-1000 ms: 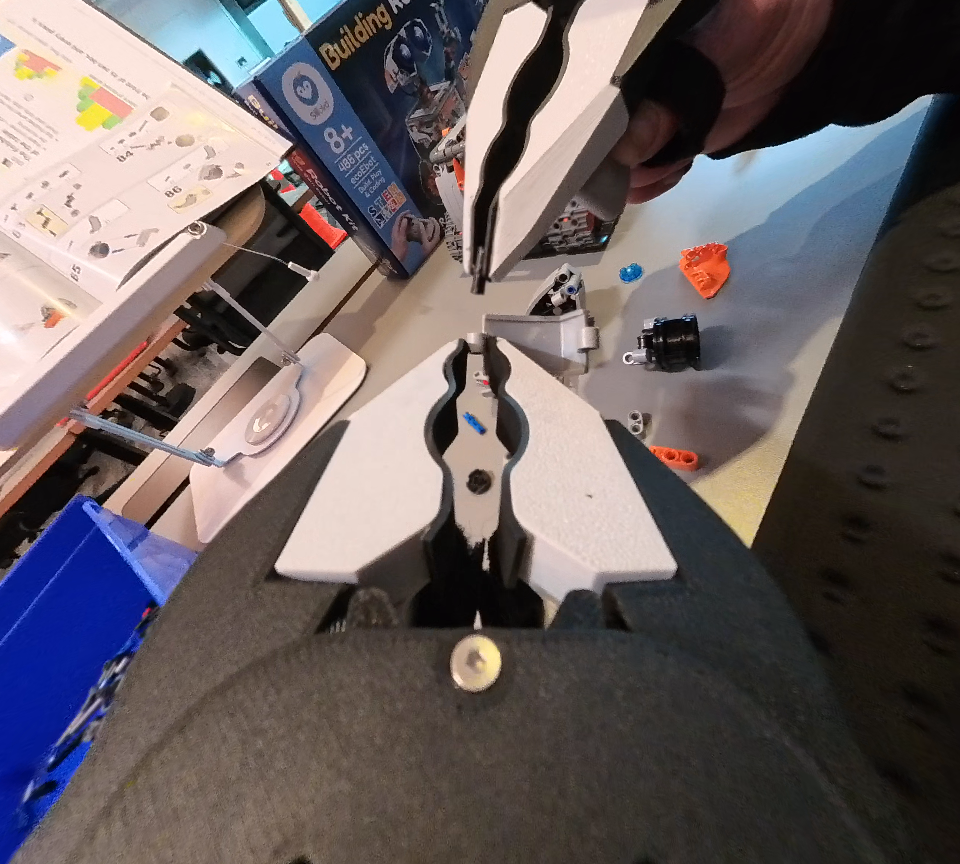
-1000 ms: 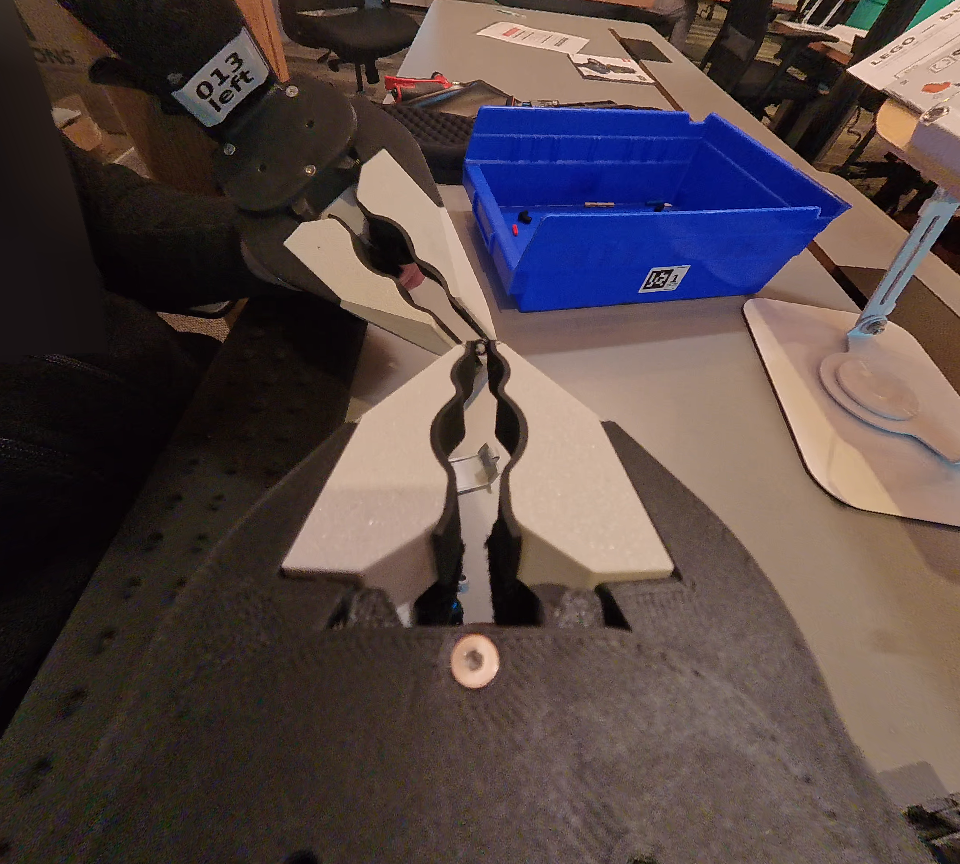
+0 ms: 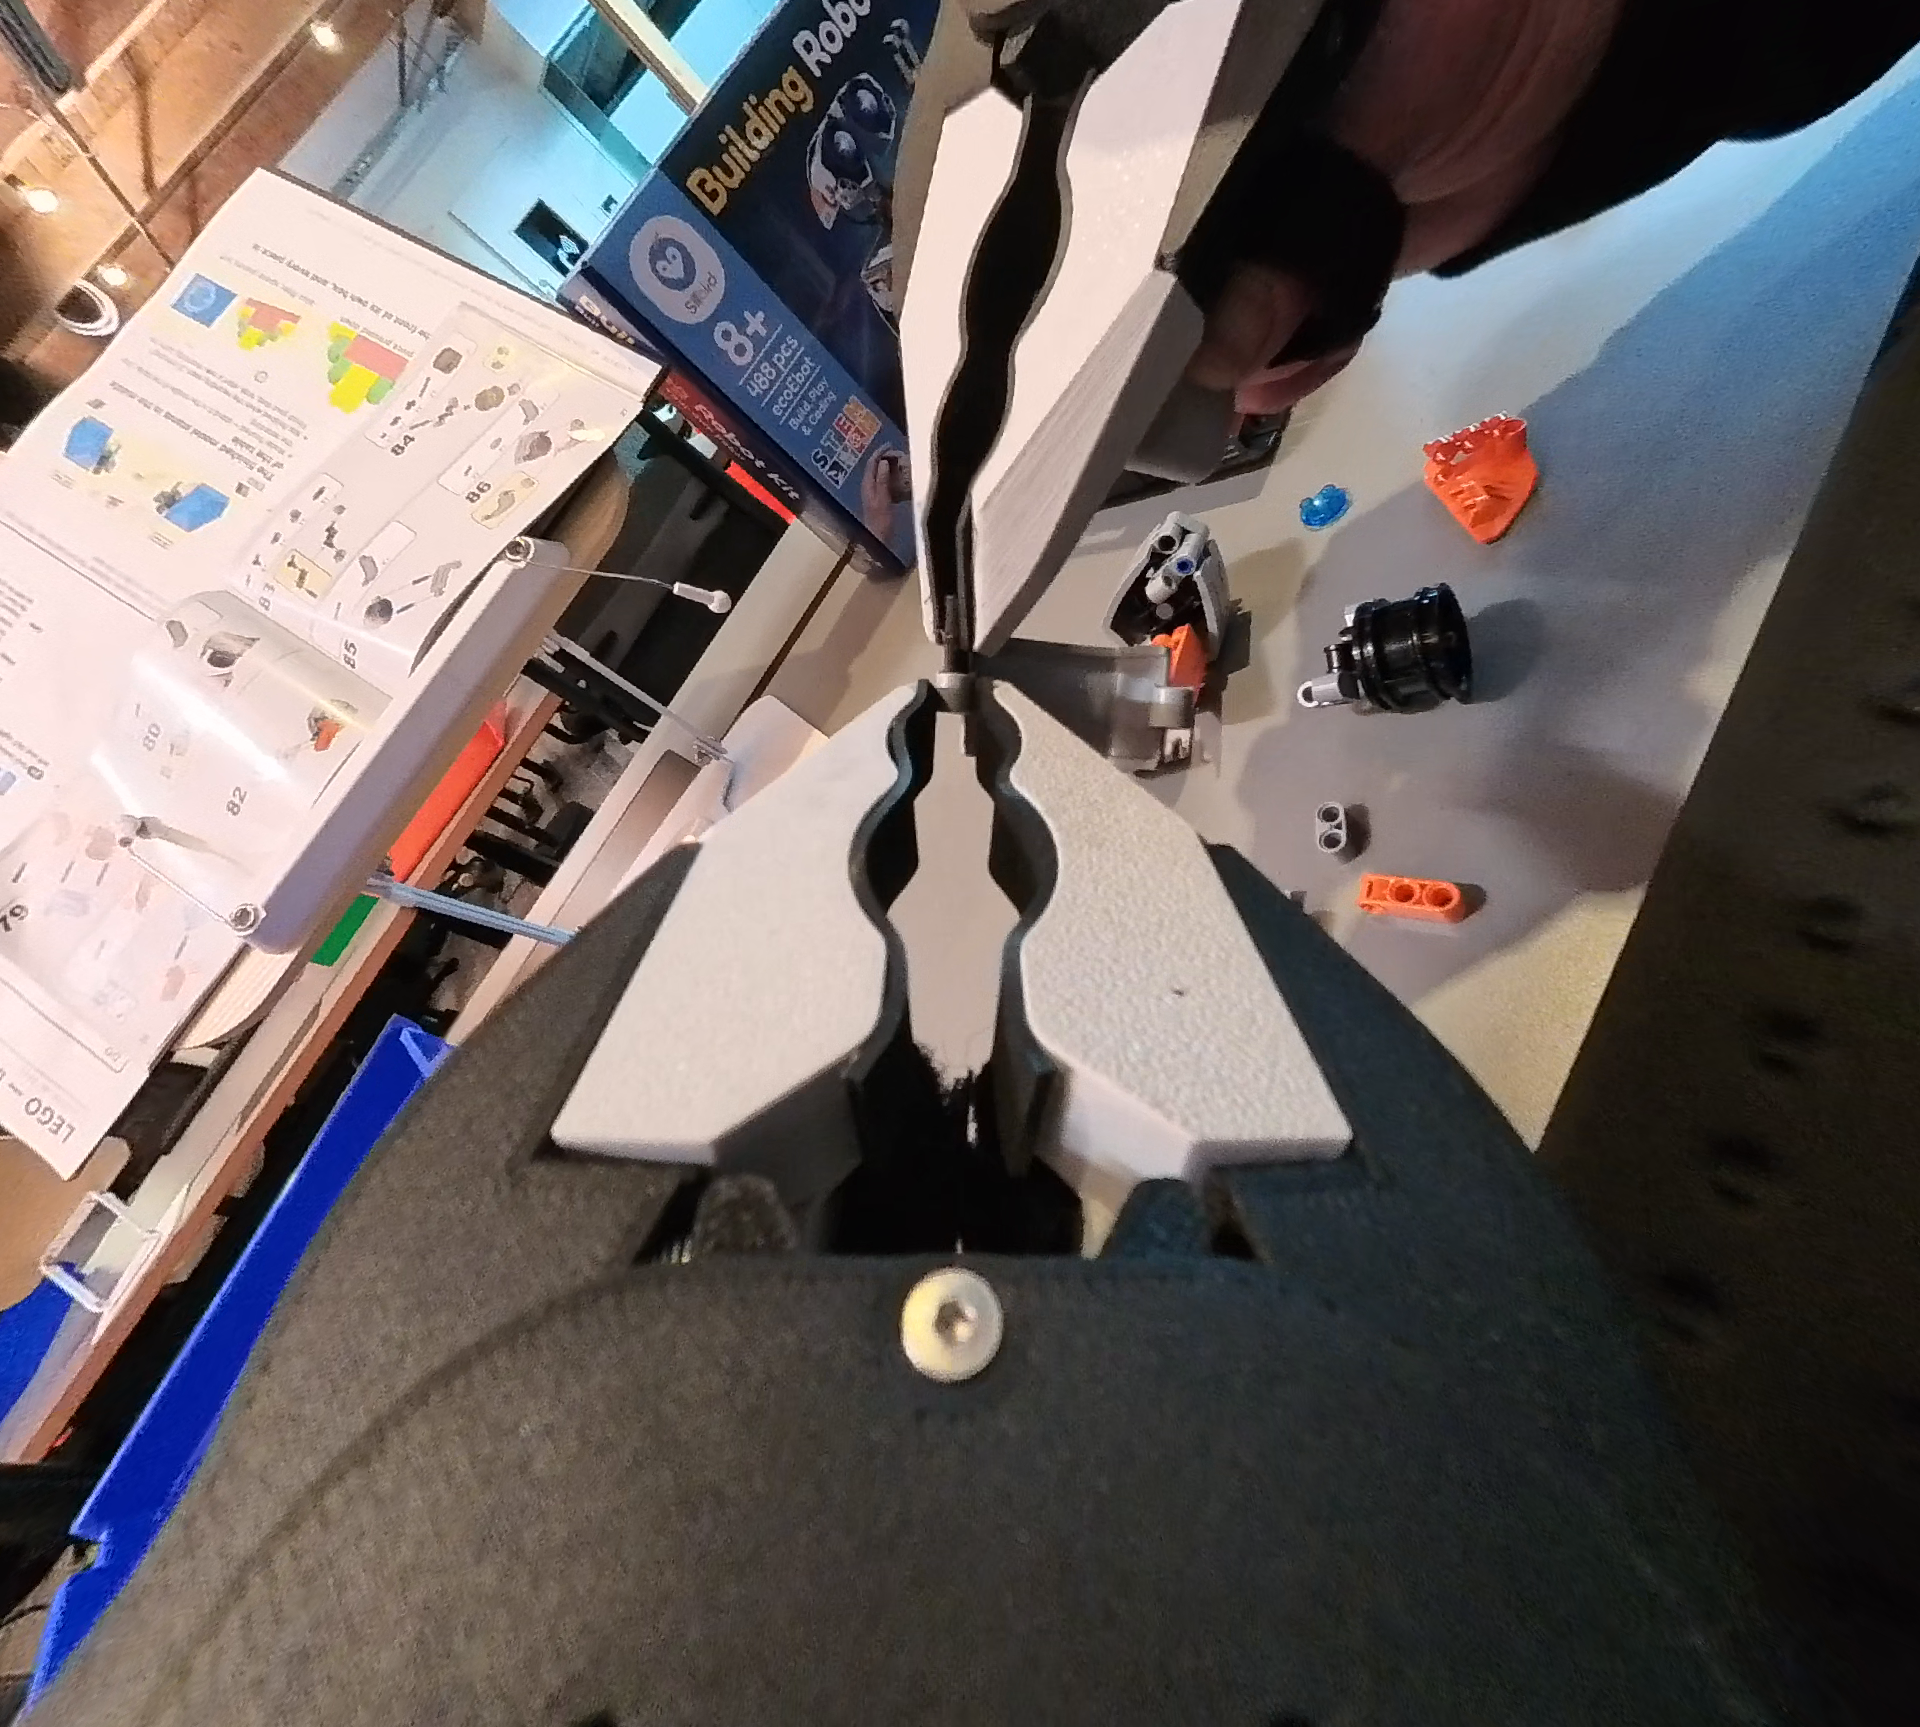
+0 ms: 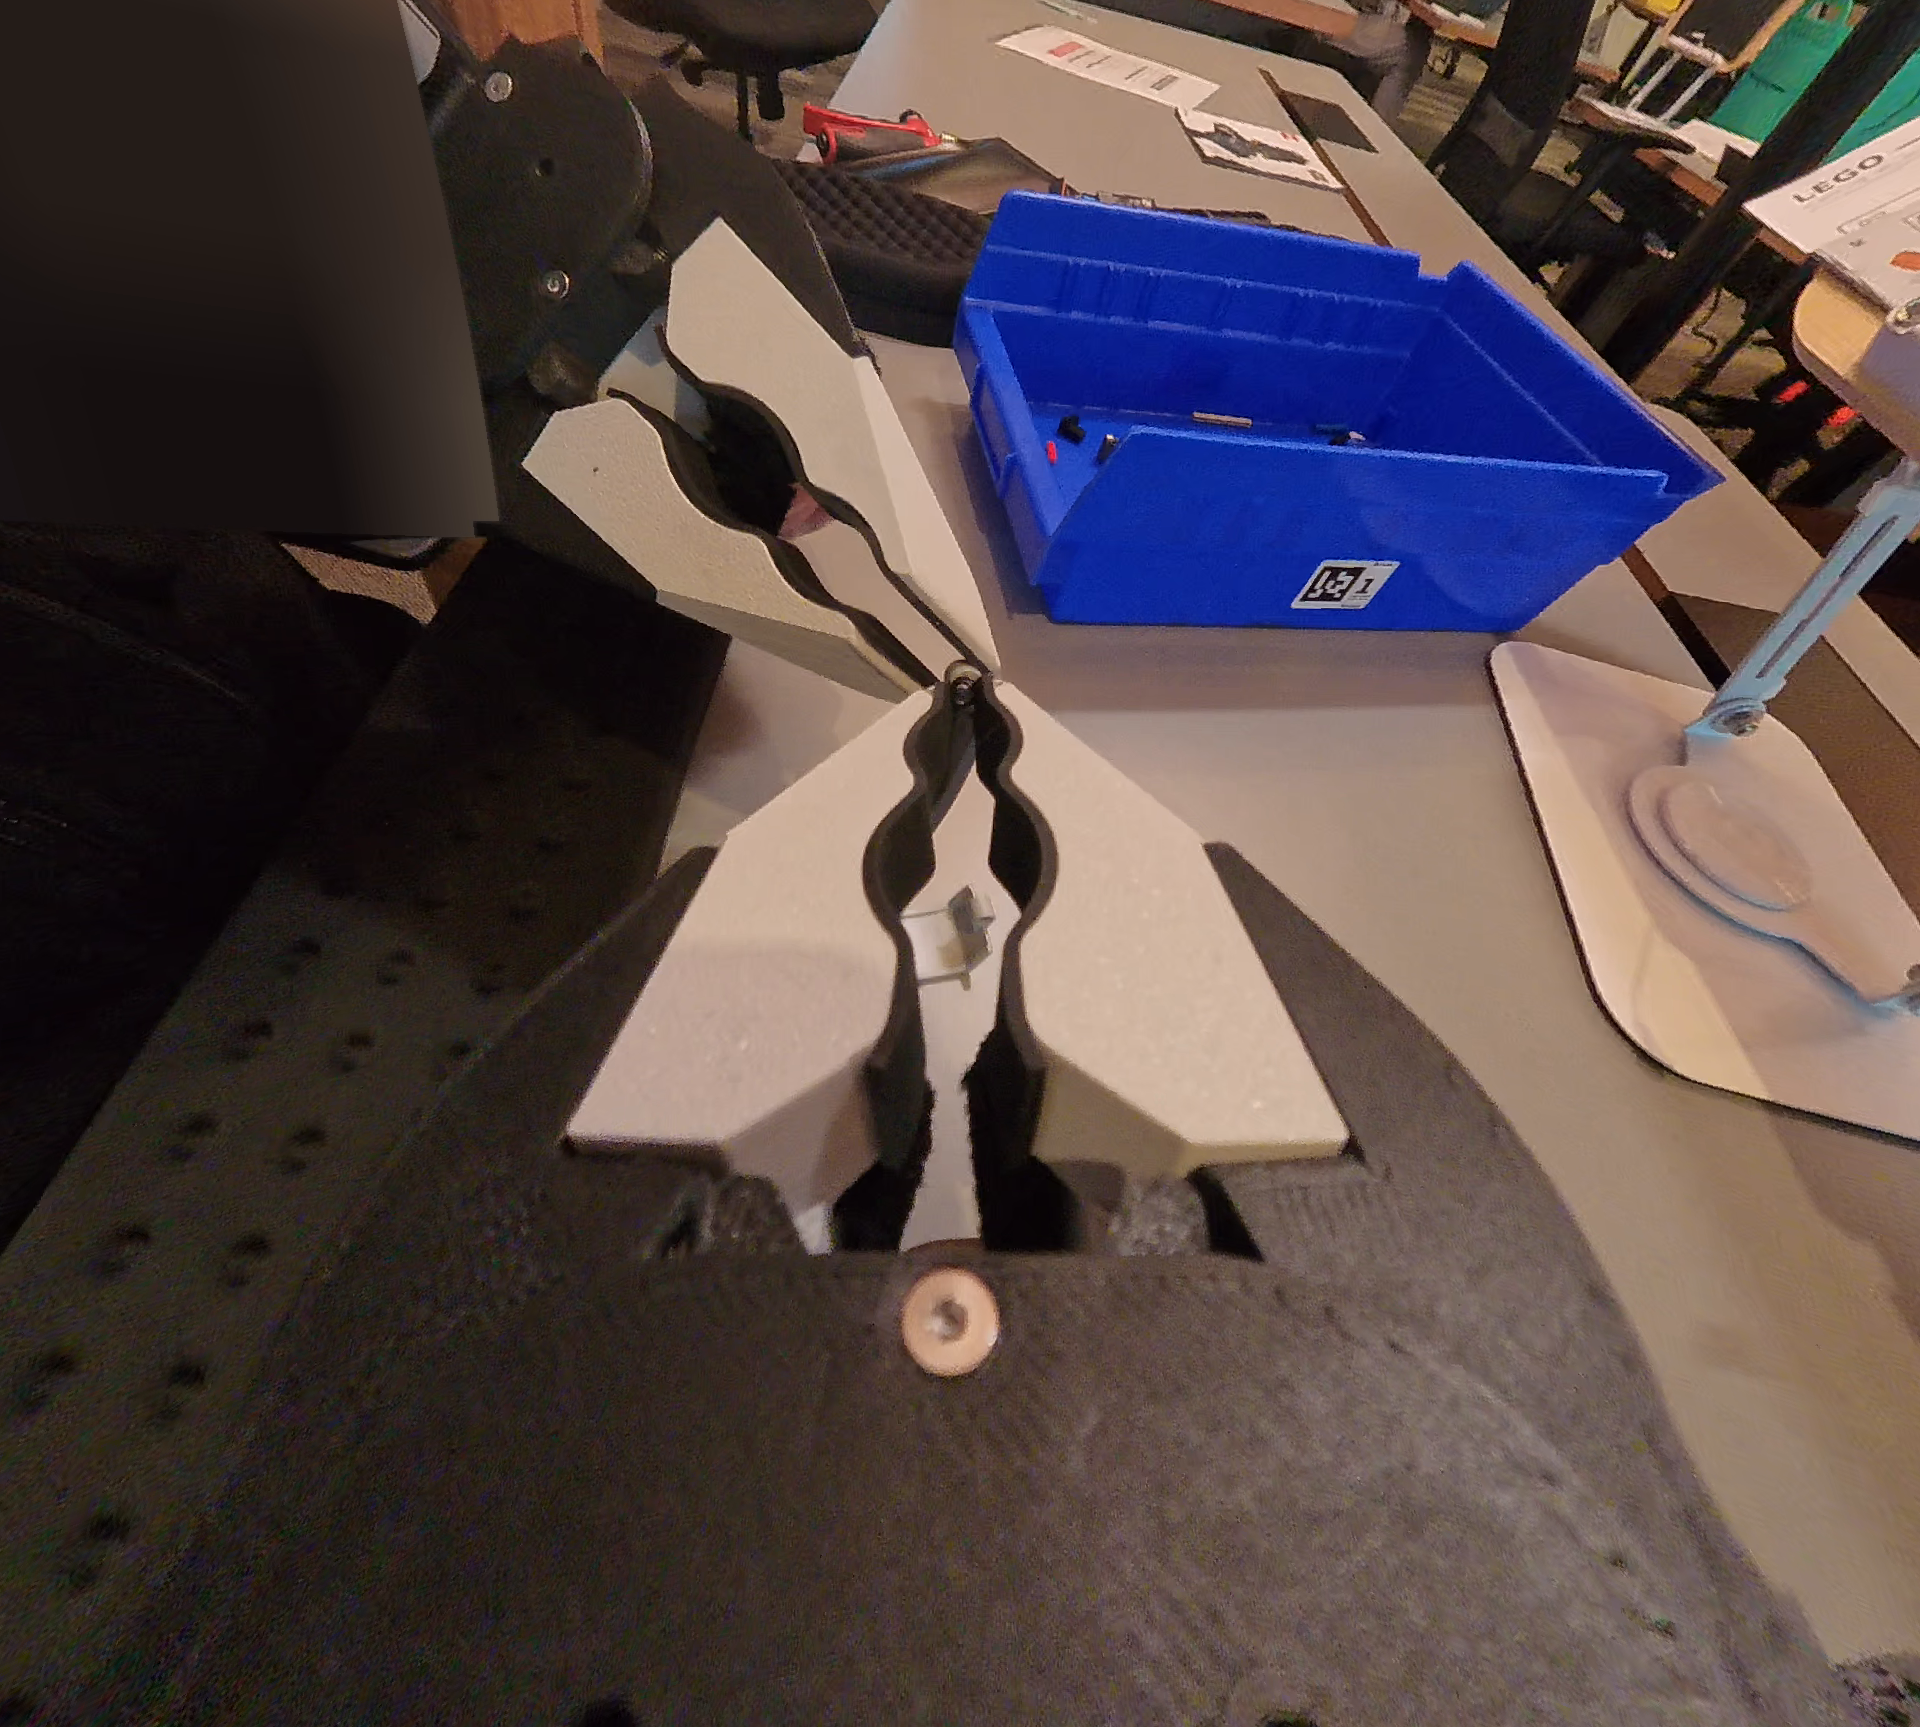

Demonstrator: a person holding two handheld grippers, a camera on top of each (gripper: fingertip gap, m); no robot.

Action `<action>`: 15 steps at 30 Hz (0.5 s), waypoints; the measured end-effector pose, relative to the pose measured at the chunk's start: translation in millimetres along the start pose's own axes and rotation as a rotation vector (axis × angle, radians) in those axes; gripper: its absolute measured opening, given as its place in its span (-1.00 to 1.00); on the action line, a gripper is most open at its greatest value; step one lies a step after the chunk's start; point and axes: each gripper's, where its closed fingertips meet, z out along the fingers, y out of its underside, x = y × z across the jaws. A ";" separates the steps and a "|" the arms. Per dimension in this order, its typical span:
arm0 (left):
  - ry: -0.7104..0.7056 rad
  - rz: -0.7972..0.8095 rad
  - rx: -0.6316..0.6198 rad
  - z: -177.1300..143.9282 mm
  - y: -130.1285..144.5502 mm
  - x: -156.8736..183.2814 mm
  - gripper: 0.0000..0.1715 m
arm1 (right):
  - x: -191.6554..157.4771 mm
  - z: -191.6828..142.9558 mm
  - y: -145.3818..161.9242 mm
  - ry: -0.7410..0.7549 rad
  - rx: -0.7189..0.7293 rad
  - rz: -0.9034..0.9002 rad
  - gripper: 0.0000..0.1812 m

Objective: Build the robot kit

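Grey bench (image 3: 1621,430) w/ small parts scattered: orange ribbed piece (image 3: 1481,482), blue translucent stud (image 3: 1324,506), black round part (image 3: 1405,661), grey part-built assy (image 3: 1164,669), small grey connector (image 3: 1338,826), orange beam (image 3: 1418,895). Kit box (image 3: 790,243) stands at far edge. Also on bench: blue bin (image 4: 1340,451), white stand base (image 4: 1704,856), papers (image 4: 1107,56) further back.

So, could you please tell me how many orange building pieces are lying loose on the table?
2: a large angular orange piece at the far right, and a small orange beam with holes nearer, beside a small grey connector. Others may be hidden behind the hand-held grippers.
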 end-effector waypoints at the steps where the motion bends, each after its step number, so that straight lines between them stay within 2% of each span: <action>1: -0.005 0.007 0.004 -0.7 -1.2 -0.6 -0.96 | -0.3 -0.4 -1.0 -0.007 0.012 0.003 -0.99; 9: -0.017 0.006 0.030 -3.4 -7.3 -2.7 -0.96 | -1.5 -3.2 -6.7 -0.063 0.084 0.052 -0.99; 15: -0.043 0.025 0.031 -4.5 -10.2 -6.2 -0.96 | 0.2 -4.0 -10.7 -0.131 0.147 0.218 -0.99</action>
